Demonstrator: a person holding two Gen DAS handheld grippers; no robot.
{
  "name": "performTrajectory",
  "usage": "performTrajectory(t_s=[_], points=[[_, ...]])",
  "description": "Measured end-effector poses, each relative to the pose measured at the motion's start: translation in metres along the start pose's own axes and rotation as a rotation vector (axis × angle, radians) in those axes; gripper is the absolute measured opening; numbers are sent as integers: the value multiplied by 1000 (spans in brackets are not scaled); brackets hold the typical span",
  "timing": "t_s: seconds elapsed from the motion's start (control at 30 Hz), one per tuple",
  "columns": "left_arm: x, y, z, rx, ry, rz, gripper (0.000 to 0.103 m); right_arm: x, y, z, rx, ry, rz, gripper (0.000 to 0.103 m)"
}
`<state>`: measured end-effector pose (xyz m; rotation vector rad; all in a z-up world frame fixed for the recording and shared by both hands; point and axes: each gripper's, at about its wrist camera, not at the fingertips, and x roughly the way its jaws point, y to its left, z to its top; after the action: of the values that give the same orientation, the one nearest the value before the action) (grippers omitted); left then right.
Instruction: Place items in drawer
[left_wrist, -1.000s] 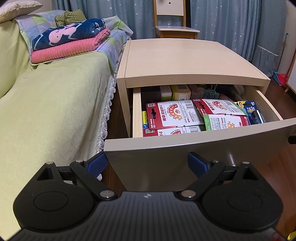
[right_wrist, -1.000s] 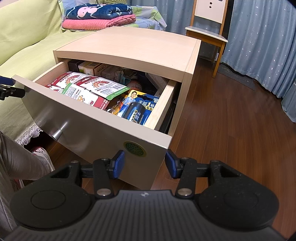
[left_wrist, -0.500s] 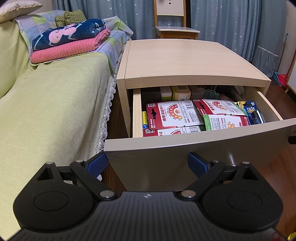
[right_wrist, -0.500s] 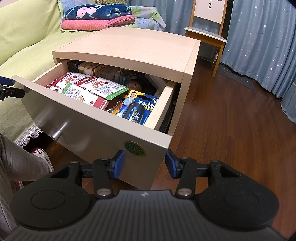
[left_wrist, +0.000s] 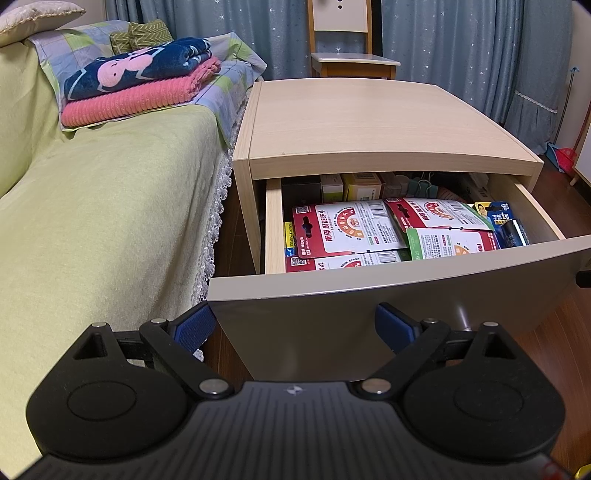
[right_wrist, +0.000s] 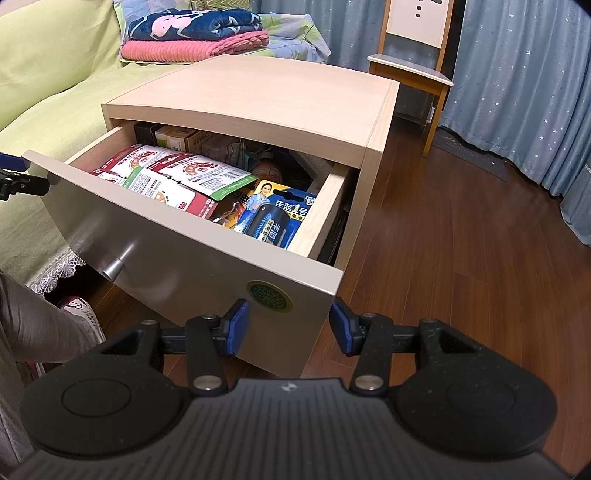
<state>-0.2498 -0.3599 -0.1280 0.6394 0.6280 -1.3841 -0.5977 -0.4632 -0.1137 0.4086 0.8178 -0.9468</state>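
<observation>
The pale wood nightstand (left_wrist: 362, 118) has its drawer (left_wrist: 369, 306) pulled out. The drawer holds red-and-white packets (left_wrist: 347, 229), a blue battery pack (right_wrist: 280, 218) at its right end and small boxes (left_wrist: 362, 184) at the back. My left gripper (left_wrist: 293, 325) is open and empty, just in front of the drawer front's left corner. My right gripper (right_wrist: 290, 326) is open and empty too, straddling the drawer front's right corner (right_wrist: 325, 291) without touching it. A round knob (right_wrist: 112, 266) sticks out of the drawer front (right_wrist: 166, 251).
A green-covered bed (left_wrist: 92, 221) lies left of the nightstand, with folded blankets (left_wrist: 140, 85) on it. A wooden chair (right_wrist: 413, 70) and blue curtains (right_wrist: 517, 74) stand behind. Wooden floor (right_wrist: 461, 240) spreads to the right. A person's leg (right_wrist: 33, 325) and shoe (right_wrist: 79, 310) are at lower left.
The right gripper has drifted very slightly; both grippers stay open and the drawer has not moved.
</observation>
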Motion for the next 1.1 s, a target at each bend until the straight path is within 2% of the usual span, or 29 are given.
performTrajectory(t_s=[1.1], points=[[4, -2, 3, -3, -1, 8, 94, 3, 1, 1, 6, -8, -8, 44]])
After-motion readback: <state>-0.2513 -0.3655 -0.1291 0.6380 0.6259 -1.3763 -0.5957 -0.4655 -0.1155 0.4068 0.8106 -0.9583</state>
